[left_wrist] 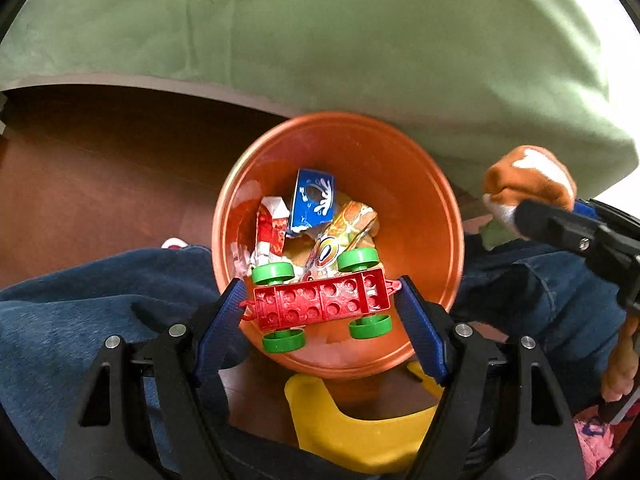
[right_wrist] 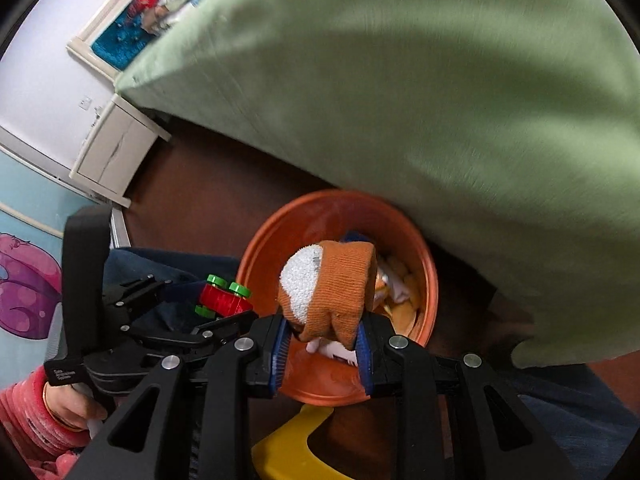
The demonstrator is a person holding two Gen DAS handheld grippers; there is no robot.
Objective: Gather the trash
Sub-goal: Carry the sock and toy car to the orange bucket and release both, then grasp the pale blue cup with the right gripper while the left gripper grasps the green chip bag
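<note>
The left gripper (left_wrist: 322,304) holds a red toy wagon (left_wrist: 324,300) with green wheels endwise between widely spread pads, above the near rim of the orange bucket (left_wrist: 432,200). The right gripper (right_wrist: 324,344) pinches an orange-and-white sock (right_wrist: 332,292) over the same bucket, jaws drawn narrow. Inside lie crumpled cartons: blue (left_wrist: 312,202), red-white (left_wrist: 272,232) and orange (left_wrist: 344,232). A green bedspread (left_wrist: 360,40) overhangs the far rim; a yellow plastic piece (left_wrist: 352,424) sits just beside the near side.
</note>
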